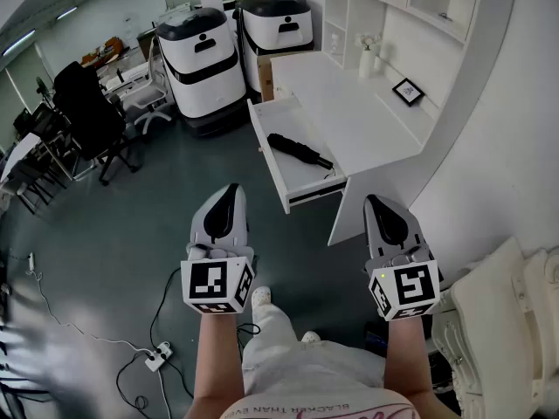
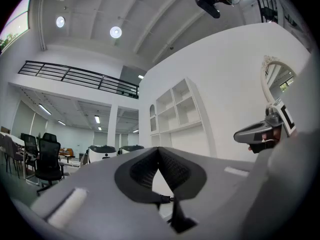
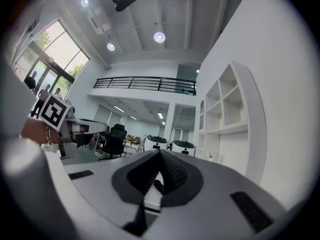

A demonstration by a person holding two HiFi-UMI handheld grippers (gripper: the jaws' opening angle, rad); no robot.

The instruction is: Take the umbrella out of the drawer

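Note:
A black folded umbrella [image 1: 300, 151] lies slantwise in the open white drawer [image 1: 281, 182] of a white desk [image 1: 349, 116]. Both grippers hover well short of the drawer, over the floor, pointing toward it. My left gripper [image 1: 229, 190] is shut with nothing in it, below and left of the drawer's front. My right gripper [image 1: 376, 201] is shut and empty too, near the desk's front corner. In the left gripper view the dark pads [image 2: 172, 171] meet at a point, and the right gripper [image 2: 262, 133] shows off to the side. The right gripper view shows its pads [image 3: 172, 174] closed together.
Two white machines with black tops [image 1: 201, 59] [image 1: 278, 26] stand behind the drawer. A black office chair [image 1: 87, 112] is at the left. A power strip with cables [image 1: 157, 356] lies on the floor. A vase [image 1: 367, 59] and picture frame [image 1: 407, 90] sit on the desk.

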